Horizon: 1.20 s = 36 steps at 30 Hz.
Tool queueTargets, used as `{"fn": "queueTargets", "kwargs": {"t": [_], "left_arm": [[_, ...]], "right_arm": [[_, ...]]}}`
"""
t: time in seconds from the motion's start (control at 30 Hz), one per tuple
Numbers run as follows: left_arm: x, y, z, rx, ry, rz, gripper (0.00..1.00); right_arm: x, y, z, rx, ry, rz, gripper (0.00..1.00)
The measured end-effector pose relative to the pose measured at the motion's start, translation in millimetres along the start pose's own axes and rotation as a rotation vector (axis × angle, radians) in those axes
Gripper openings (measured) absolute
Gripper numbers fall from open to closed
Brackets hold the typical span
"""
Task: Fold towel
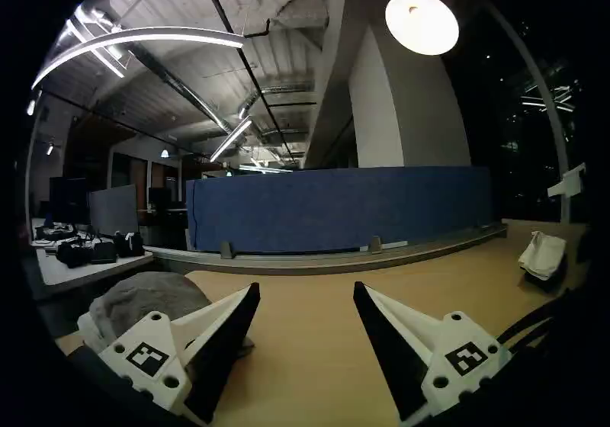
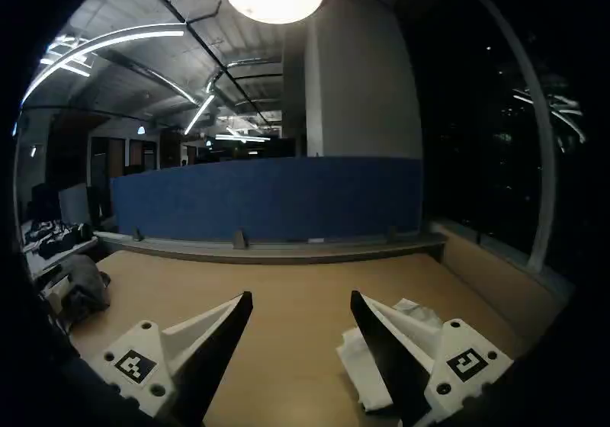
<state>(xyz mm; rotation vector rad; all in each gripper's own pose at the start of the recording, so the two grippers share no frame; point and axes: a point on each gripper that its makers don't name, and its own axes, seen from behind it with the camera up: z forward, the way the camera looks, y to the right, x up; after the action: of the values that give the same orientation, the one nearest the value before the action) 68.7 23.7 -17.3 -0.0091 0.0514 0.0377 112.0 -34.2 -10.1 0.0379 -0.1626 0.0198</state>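
White towel (image 2: pixel 357 362): crumpled on the table (image 2: pixel 297 274), partly hidden by the right finger of my right gripper (image 2: pixel 301 296).
Grey towel (image 1: pixel 149 293): bunched near the table's left edge, just behind the left finger of my left gripper (image 1: pixel 305 288).
Left jaws: spread wide, nothing between them.
Right jaws: spread wide, bare tabletop between them.
Beyond: a blue partition (image 1: pixel 335 206) along the table's far edge.
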Motion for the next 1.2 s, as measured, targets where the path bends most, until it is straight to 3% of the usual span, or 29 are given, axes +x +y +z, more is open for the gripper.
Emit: {"fn": "queueTargets", "kwargs": {"t": [0.27, 0.67, 0.97, 1.2], "left_arm": [[-28, -13.7, 5.2, -0.002, 0.008, -0.03, 0.91], [-52, -26.1, 8.2, 0.008, -0.01, -0.066, 0.91], [-63, -19.8, 11.7, -0.001, -0.029, -0.045, 0.91], [-68, -20.6, 12.8, 0.004, -0.051, -0.042, 0.91]], "right_arm": [[-15, -18, 10.5, 0.006, -0.015, -0.035, 1.0], [-13, -35, 20.0, 0.018, -0.015, -0.086, 1.0], [-20, -37, 19.9, 0.025, -0.023, -0.079, 1.0], [-12, -24, 16.5, 0.013, 0.019, -0.054, 1.0]]}}
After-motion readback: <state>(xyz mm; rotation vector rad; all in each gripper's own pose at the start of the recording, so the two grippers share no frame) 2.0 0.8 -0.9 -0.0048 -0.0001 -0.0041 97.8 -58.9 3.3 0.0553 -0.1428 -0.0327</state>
